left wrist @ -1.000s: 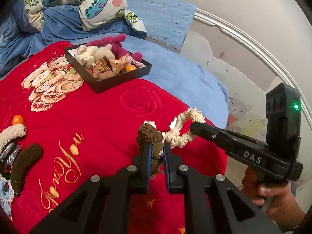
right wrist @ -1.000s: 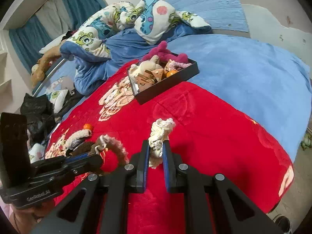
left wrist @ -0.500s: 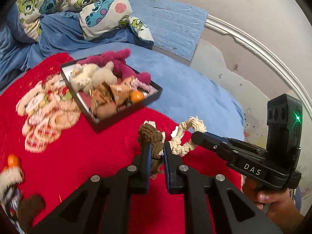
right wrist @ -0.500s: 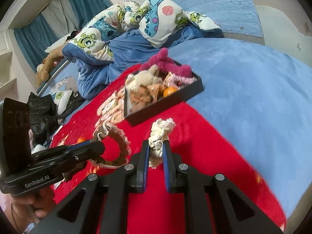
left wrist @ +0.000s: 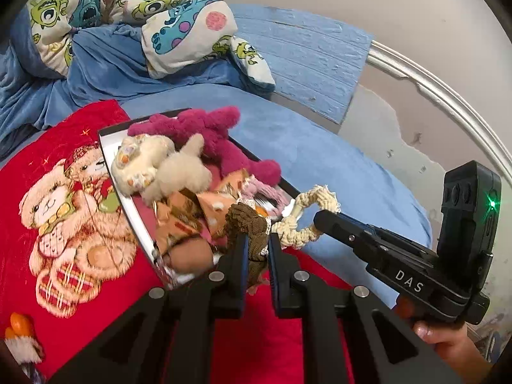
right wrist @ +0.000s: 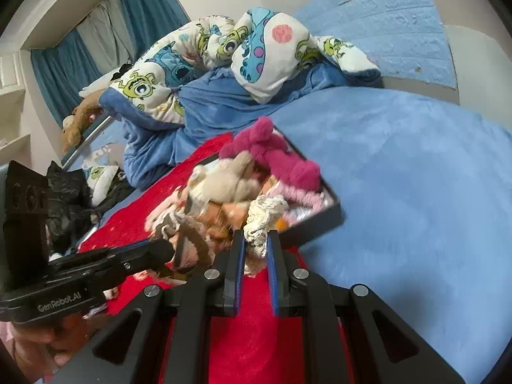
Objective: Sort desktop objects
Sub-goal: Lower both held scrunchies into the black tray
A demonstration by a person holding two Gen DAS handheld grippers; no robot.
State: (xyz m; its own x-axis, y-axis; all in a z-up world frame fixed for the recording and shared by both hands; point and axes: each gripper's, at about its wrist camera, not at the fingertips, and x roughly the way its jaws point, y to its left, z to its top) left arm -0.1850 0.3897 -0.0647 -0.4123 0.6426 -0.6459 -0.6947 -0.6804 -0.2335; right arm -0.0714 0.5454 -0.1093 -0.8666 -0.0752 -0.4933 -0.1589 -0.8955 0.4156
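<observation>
My left gripper (left wrist: 256, 240) is shut on the brown knitted end (left wrist: 248, 224) of a braided rope ring. My right gripper (right wrist: 256, 240) is shut on the cream end (right wrist: 264, 212) of the same ring, whose cream loop (left wrist: 307, 217) hangs between us. Both grippers hold it just in front of a black tray (left wrist: 137, 220) on the red blanket. The tray is full of soft toys: a magenta plush (left wrist: 211, 131), a cream plush (left wrist: 160, 166) and several smaller things. In the right wrist view the tray (right wrist: 320, 224) lies close ahead.
A red teddy-bear blanket (left wrist: 64, 224) covers a blue bed (right wrist: 416, 192). Monster-print pillows (left wrist: 179, 22) lie at the back. An orange thing and a fuzzy toy (left wrist: 19, 326) lie at the blanket's lower left. The wall and bed edge (left wrist: 432, 96) are to the right.
Both grippers have carried the rope ring forward towards the black tray, which now lies right in front of them. The grips have not changed.
</observation>
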